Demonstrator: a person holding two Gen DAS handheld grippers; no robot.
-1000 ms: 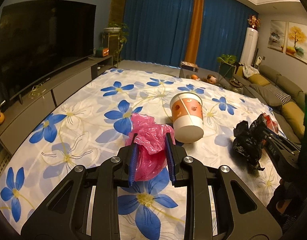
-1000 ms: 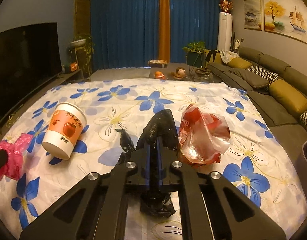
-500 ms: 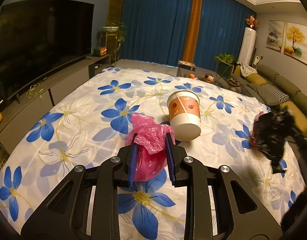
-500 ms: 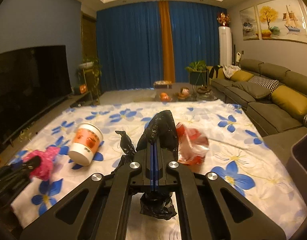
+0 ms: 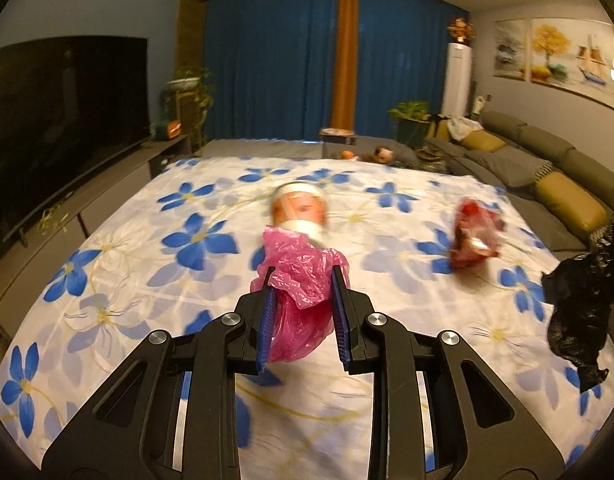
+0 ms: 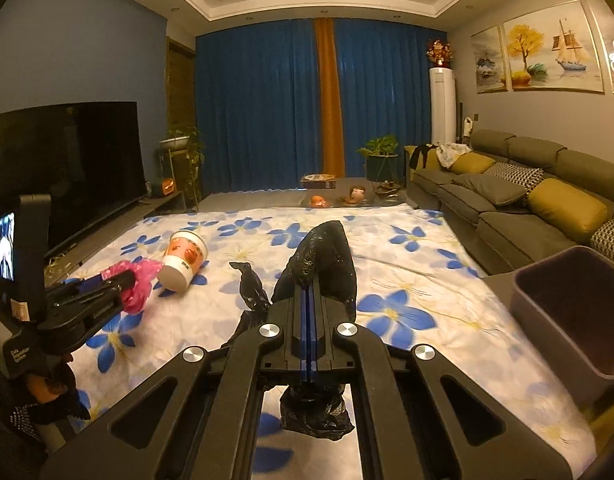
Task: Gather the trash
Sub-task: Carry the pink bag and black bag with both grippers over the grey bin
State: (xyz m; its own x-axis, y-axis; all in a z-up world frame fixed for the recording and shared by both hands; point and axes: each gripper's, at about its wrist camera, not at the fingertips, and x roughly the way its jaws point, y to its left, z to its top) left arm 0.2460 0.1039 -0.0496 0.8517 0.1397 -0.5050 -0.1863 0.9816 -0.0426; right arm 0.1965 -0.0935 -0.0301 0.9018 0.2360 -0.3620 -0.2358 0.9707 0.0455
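Right wrist view: the right gripper (image 6: 309,300) is pressed together on a crumpled black plastic bag (image 6: 323,256), held above the flowered cloth (image 6: 407,280); the left gripper (image 5: 303,300) pinches a crumpled pink plastic bag (image 5: 303,280); the dark grey bin (image 6: 567,312) at the cloth's right edge looks empty, though partly hidden; the orange-and-white paper cup (image 6: 185,254) and red wrapper (image 5: 475,236) remain uncollected.

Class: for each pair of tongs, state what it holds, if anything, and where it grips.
Left tongs: crumpled pink plastic bag, gripped around its middle. Right tongs: crumpled black plastic bag, pinched mid-length.
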